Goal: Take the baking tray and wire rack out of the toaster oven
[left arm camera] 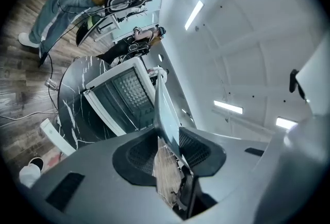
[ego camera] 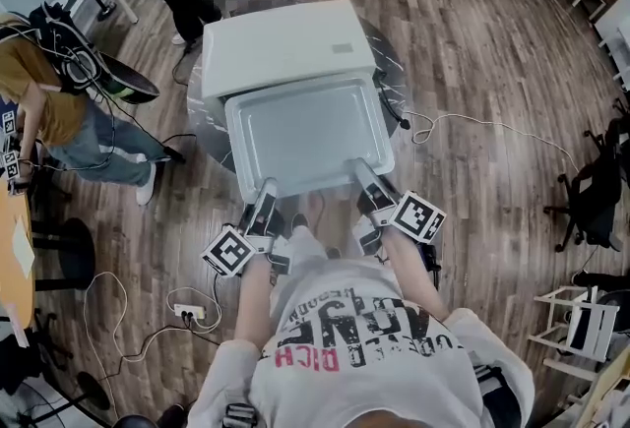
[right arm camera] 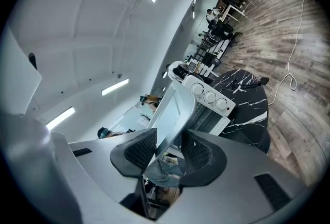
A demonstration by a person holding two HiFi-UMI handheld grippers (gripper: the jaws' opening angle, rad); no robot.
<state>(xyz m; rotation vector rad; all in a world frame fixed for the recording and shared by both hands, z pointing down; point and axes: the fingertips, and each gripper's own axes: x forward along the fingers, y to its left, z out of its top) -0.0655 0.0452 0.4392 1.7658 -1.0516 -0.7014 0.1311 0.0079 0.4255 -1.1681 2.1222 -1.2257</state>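
Round black marble-patterned table [ego camera: 392, 72] stands on wood-plank floor [ego camera: 472, 42], bearing one white toaster oven [ego camera: 281, 44] on top; loose cable [ego camera: 492, 125] lies on floor alongside.

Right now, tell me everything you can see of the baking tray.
The baking tray is a rectangular pan of dull silver-grey metal with rounded corners and a low raised rim, and it is empty. It is held roughly flat, open side up, in front of the white toaster oven, seemingly clear of it. Only the grippers touch it: the left gripper and right gripper are each shut on its near rim, one near each corner.
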